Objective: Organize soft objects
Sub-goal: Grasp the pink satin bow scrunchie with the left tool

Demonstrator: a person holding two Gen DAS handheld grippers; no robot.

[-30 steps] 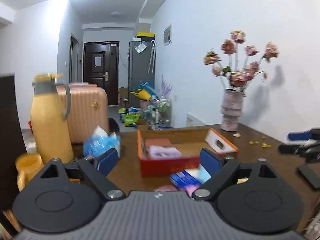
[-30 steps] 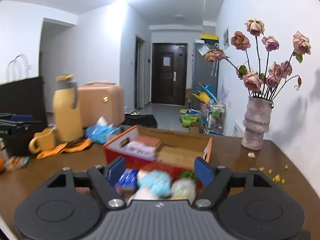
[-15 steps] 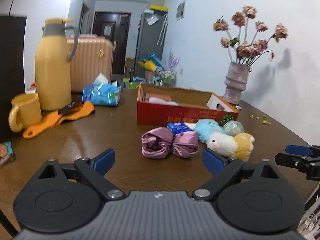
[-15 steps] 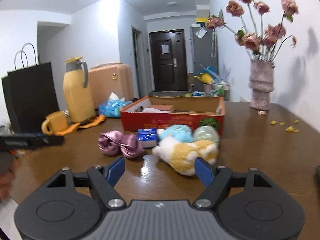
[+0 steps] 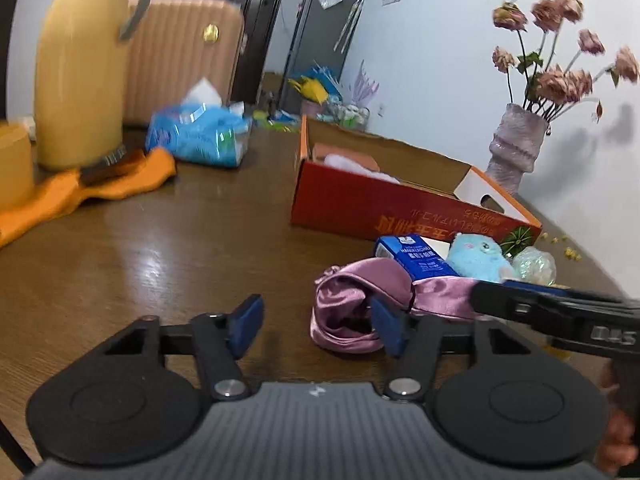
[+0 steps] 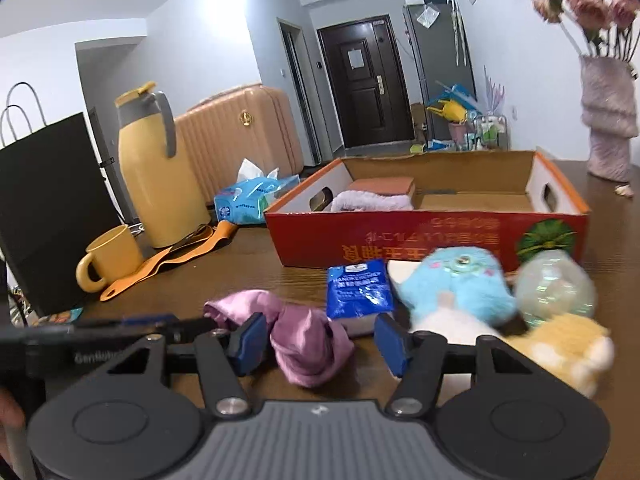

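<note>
On tissue pack (image 6: 358,290) "HANDKERCHIEF", red box (image 6: 424,236) with upside-down Chinese lettering

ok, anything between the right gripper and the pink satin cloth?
Nothing visible. The pink satin cloth already lies between the open pads of the right gripper, which has just been closing. The left gripper sits at its other end.

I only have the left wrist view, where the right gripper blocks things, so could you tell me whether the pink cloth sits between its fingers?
Observer: Yes, the pink cloth lies between the pads of the right gripper; the jaws have just been closing, but there is a gap on one side.
Operator: Thank you. Is anything hidden behind that gripper?
Observer: A yellow and white plush toy lies against the blue plush.
Operator: And the box floor?
Observer: The red box is bare cardboard at its right end.
</note>
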